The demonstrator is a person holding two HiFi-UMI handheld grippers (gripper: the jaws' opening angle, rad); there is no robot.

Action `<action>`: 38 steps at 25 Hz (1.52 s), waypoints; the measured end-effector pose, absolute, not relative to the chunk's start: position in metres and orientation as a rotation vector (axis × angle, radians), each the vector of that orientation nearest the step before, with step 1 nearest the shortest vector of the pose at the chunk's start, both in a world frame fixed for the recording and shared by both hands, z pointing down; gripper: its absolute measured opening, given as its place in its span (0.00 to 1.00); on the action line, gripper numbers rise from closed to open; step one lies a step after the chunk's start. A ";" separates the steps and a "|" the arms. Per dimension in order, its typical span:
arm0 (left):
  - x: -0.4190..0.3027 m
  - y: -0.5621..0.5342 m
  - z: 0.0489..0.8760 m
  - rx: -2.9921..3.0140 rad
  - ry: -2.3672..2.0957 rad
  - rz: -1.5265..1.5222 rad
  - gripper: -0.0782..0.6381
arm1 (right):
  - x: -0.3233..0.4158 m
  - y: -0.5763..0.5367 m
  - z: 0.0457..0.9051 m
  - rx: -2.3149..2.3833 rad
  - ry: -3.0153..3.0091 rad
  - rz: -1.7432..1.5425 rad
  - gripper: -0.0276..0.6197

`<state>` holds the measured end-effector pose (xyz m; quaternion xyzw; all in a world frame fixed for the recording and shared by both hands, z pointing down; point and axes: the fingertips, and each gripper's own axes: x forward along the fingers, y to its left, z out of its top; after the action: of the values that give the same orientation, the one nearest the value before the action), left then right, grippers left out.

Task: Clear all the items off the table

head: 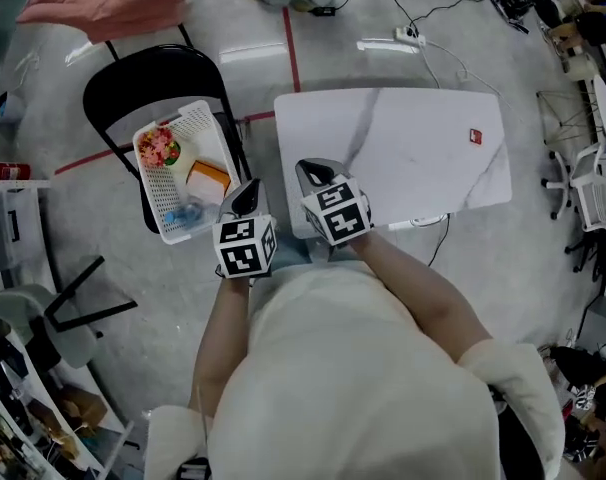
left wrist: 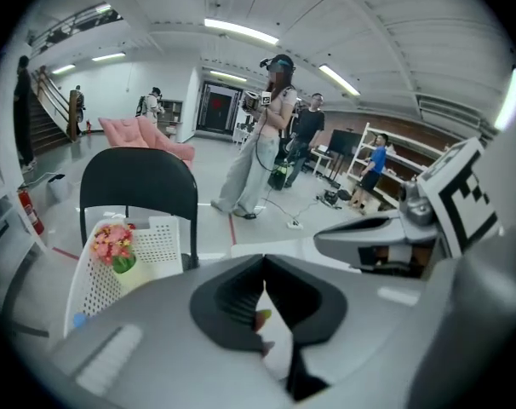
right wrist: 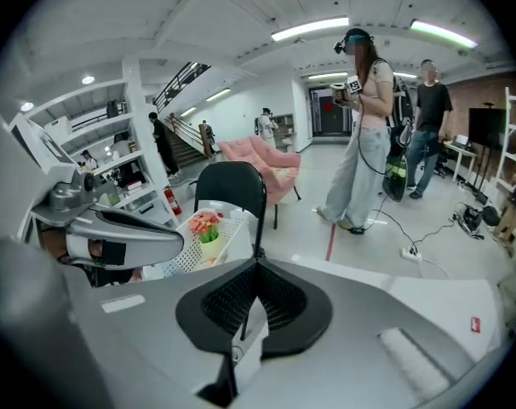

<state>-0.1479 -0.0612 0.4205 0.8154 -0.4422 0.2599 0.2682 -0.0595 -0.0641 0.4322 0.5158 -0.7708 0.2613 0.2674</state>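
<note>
- The right gripper (right wrist: pixel 256 267) has its jaws pressed together with nothing between them. In the head view it sits over the near left corner of the table (head: pixel 403 148).
- The left gripper (left wrist: pixel 264 262) is also closed at the tips and carries nothing I can make out. A tiny coloured speck shows through the slit below the tips, too small to name. It hangs just beside the right gripper, off the table's left edge, between the table and the basket (head: pixel 205 120).
- The basket is white and perforated and rests on the seat of a black folding chair (head: pixel 133 73) just left of the table. It holds a small pot of pink flowers (head: pixel 158 148), an orange box (head: pixel 208 180) and something blue (head: pixel 188 211) at its near end.
- My reading is that the clearing is nearly finished. The basket is loaded and the white, marble-patterned table top is almost bare.
- One thing is left: a small red item (head: pixel 475 136) lying flat on the far right part of the table top, well apart from both grippers.
- It looks like a little red square or card with a pale mark on it. It is too small to tell more, or how thick it is.
- To judge by where it lies, the right gripper is the likelier one to fetch it, and a flat thing may be awkward to pinch off the smooth top.
</note>
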 end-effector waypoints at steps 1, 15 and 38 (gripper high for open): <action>-0.135 -0.059 0.419 2.217 -1.172 0.706 0.12 | -0.045 -0.061 0.431 1.419 -2.066 0.718 0.04; 0.036 -0.027 0.415 2.369 -0.914 0.781 0.12 | 0.135 -0.013 0.427 1.694 -1.896 0.831 0.04; 0.227 0.022 0.404 2.467 -0.726 0.796 0.12 | 0.323 0.067 0.425 1.870 -1.761 0.899 0.04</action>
<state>0.2269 0.0218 0.4040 0.8933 -0.2629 0.2884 0.2231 0.3228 0.0669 0.4251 0.6721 -0.6329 0.3230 0.2084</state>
